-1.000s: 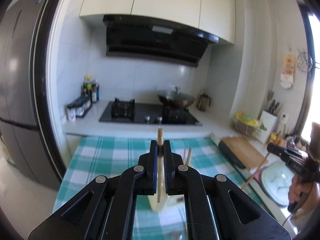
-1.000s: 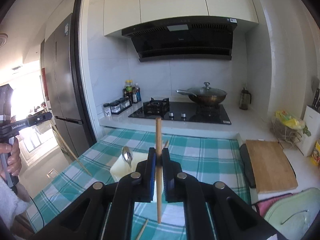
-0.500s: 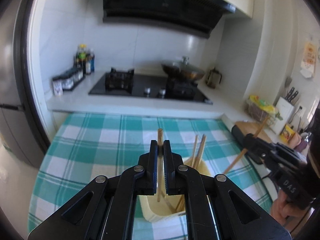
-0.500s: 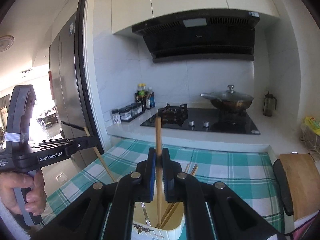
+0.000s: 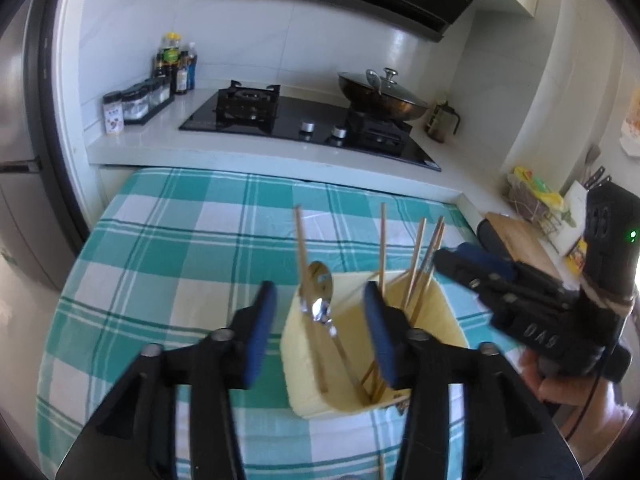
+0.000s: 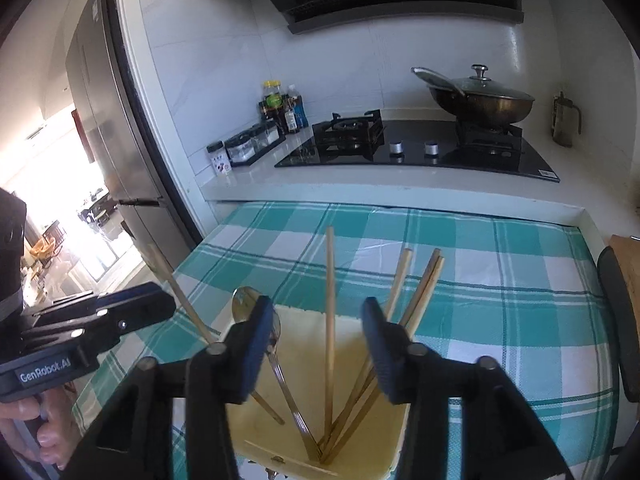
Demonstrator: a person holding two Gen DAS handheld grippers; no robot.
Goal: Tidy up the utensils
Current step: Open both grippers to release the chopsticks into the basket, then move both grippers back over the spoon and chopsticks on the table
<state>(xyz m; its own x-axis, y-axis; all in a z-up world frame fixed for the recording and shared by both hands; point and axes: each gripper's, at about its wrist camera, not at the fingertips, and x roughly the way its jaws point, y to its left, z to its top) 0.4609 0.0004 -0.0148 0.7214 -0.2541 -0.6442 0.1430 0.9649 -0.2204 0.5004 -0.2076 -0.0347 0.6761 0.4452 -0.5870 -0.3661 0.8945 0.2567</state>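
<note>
A cream utensil holder (image 5: 438, 318) stands on the teal checked tablecloth (image 5: 172, 264). It holds a metal spoon (image 5: 320, 284) and several wooden chopsticks (image 5: 416, 256). My left gripper (image 5: 318, 300) hovers over its near rim; its jaws are opening and grip nothing. One chopstick (image 5: 300, 240) leans free between them. My right gripper (image 6: 316, 312) is above the holder (image 6: 296, 344) from the other side, jaws also opening, with an upright chopstick (image 6: 329, 272) loose between them. Each gripper shows in the other's view: the right gripper (image 5: 444, 258) and the left gripper (image 6: 164, 300).
Behind the table a white counter carries a black gas hob (image 5: 304, 120), a lidded wok (image 5: 384, 98) and spice jars (image 5: 136, 104). A wooden cutting board (image 5: 520, 236) lies to the right, a fridge (image 6: 112, 128) stands to the left. A loose chopstick (image 6: 280, 460) lies by the holder's base.
Both grippers came down to the holder and went from shut on a chopstick each to open. The two released chopsticks now stand in the holder.
</note>
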